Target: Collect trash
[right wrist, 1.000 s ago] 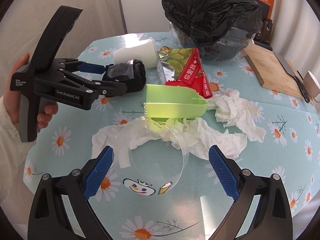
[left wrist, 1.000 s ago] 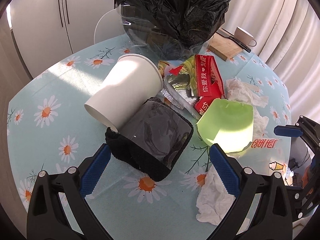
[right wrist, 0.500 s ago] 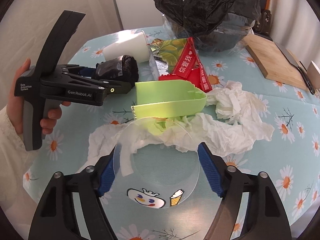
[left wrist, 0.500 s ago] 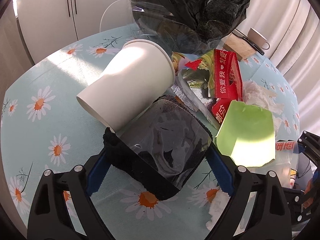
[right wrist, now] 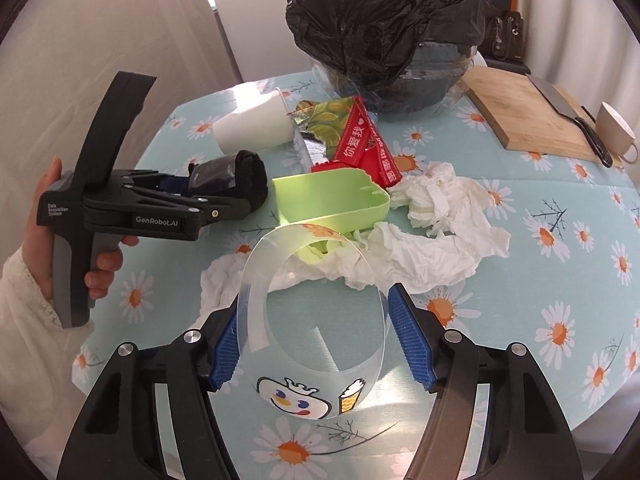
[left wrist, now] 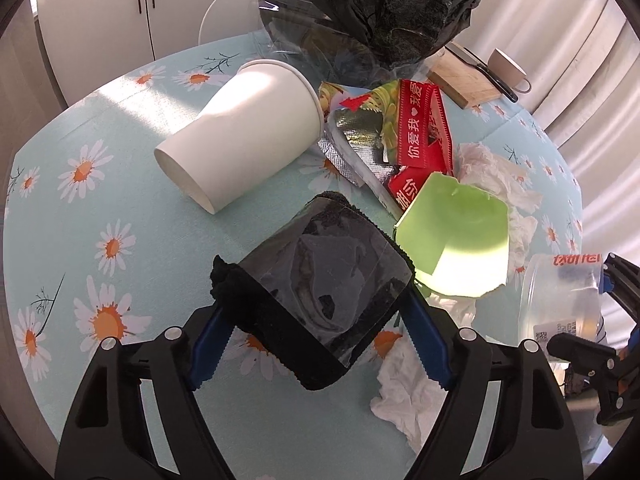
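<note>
Your left gripper (left wrist: 316, 344) has closed in from wide open, and its blue fingers (left wrist: 208, 350) are still closing, now pressing both sides of the black fuzzy bundle in clear plastic wrap (left wrist: 316, 292). A second ago that bundle lay on the counter (left wrist: 72, 240) against the white paper cup (left wrist: 244, 132); now it sits apart from the cup and looks lifted.

Your right gripper (right wrist: 312, 344) has narrowed too and is still closing, its fingers (right wrist: 226, 354) pinching the clear plastic cup (right wrist: 316, 320) with the cartoon sticker, whose rim is squashed from round into an oval and tipped up.

So both hands now carry trash. Left on the counter are the green plastic piece (right wrist: 332, 200), red snack wrappers (right wrist: 360, 140) and crumpled tissues (right wrist: 432, 220). The black bin bag (right wrist: 384, 28) stands at the far edge, probably your next stop.
</note>
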Available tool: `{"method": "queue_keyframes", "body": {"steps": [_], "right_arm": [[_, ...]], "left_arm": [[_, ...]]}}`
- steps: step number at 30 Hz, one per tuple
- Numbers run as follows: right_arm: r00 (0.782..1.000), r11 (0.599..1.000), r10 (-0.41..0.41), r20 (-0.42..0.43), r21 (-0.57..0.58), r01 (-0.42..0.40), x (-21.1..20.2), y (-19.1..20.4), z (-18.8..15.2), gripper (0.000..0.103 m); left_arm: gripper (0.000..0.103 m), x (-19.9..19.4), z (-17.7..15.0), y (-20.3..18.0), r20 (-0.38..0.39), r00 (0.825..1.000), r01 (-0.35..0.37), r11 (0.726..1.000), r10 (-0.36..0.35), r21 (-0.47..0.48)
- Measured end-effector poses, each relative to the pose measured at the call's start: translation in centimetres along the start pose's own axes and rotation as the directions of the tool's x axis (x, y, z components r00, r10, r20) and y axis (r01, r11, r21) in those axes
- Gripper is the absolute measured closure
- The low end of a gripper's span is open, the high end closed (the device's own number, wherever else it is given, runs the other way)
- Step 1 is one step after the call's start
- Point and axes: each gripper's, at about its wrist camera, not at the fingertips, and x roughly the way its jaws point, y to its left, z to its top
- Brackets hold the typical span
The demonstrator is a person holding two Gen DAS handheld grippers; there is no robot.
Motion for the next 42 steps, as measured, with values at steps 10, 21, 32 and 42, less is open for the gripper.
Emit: {"method": "queue_keyframes", "body": {"steps": [10,21,32,42], "right_arm": [[0.993,0.992,-0.105,0.05,-0.071,0.108,-2.9,1.1,-1.2,0.039],[0.983,0.985,-0.152,0.1,-0.071,0.16,-5.8,1.6,-0.9,0.039],[0.973,0.977,-0.19,0.132,-0.074,0.201,-7.2,-0.2,2.1,0.039],[0.971,0.972,-0.201,0.132,-0.1,0.215,-6.9,-3.0,6.1,0.039]], "left_arm": [[0.024,-5.7,-1.9,-0.2,0.027,0.998,-0.058,0.995,0.056,0.077],[0.024,-11.2,-2.5,-2.3,0.093,0.994,-0.065,0.98,0.048,0.186],[0.024,-11.8,1.5,-4.5,0.13,0.991,-0.02,0.97,-0.012,0.242],[0.024,-10.8,5.9,-4.9,0.15,0.986,0.037,0.964,-0.078,0.262]]}}
